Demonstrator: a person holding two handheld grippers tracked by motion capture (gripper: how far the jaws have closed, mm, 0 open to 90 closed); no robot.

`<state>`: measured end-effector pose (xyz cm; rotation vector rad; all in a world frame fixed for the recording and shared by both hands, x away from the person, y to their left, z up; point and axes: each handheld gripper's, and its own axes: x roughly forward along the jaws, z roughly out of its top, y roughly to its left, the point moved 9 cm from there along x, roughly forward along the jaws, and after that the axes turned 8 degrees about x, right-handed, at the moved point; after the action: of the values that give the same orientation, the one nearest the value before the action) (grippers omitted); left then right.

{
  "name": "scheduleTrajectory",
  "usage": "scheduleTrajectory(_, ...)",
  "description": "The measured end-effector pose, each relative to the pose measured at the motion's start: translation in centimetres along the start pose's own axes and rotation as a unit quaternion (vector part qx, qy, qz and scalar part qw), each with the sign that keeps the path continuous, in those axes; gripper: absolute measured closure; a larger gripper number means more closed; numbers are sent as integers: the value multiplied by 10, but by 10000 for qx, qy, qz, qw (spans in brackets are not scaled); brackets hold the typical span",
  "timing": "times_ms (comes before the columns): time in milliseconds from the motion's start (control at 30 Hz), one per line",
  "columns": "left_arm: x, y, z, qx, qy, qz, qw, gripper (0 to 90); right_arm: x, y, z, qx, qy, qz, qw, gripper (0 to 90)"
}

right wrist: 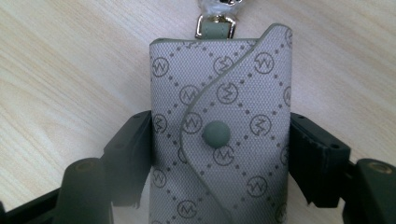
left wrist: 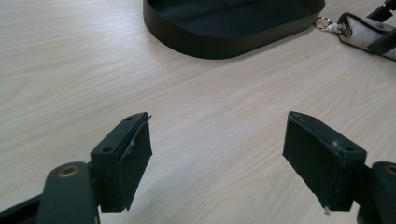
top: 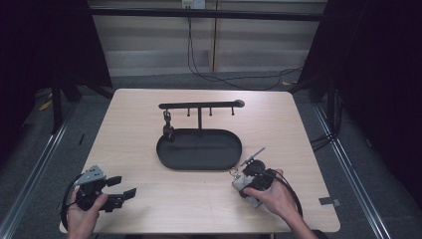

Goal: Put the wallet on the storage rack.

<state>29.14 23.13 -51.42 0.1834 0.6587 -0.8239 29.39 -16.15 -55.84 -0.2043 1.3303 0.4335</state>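
Observation:
A grey key pouch [right wrist: 219, 84] with a monogram pattern, a round snap and a metal clasp lies flat on the wooden table, right of the tray's front. My right gripper [right wrist: 219, 135] is shut on it, one pad against each long side. In the high view that gripper [top: 247, 186] covers most of the pouch [top: 240, 183]. My left gripper [top: 125, 185] rests at the front left of the table. It stands open [left wrist: 217, 123] with bare wood between its pads. The left gripper view catches the pouch [left wrist: 364, 30] at the upper right.
A black oval tray [top: 199, 162] sits mid-table and carries a T-shaped rack [top: 199, 105] with several hooks. A small dark item [top: 167, 130] hangs from the leftmost hook. The tray's wall [left wrist: 224, 44] lies ahead of the left gripper. Cables run across the floor behind the table.

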Motion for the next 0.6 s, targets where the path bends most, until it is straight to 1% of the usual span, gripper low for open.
scheduleTrajectory(167, 0, 1, 0, -28, -18, 20, 10000, 234, -2, 1, 1, 45, 98, 14, 9999, 328)
scheduleTrajectory(200, -1, 1, 0, -33, -16, -5, 10000, 234, -3, 1, 1, 49, 130, 16, 9999, 331)
scheduleTrajectory(267, -1, 2, 1, -28, -14, 19, 10000, 234, -4, 1, 2, 128, 173, 79, 9997, 333)
scheduleTrajectory(333, 0, 2, 1, -56, -24, 15, 10000, 234, -4, 0, 2, 151, 212, 124, 9996, 334)
scheduleTrajectory(433, 0, 2, 1, -67, -18, 16, 10000, 234, -6, 0, 3, 210, 277, 142, 9993, 335)
scheduleTrajectory(500, 1, 2, 1, -72, -11, 14, 10000, 234, -6, -1, 3, 191, 305, 179, 9992, 336)
scheduleTrajectory(567, 1, 2, 1, -89, -10, -1, 10000, 234, -8, -1, 3, 209, 378, 169, 9989, 336)
scheduleTrajectory(600, 2, 2, 0, -87, 6, -8, 10000, 234, -9, -1, 4, 177, 387, 146, 9990, 336)
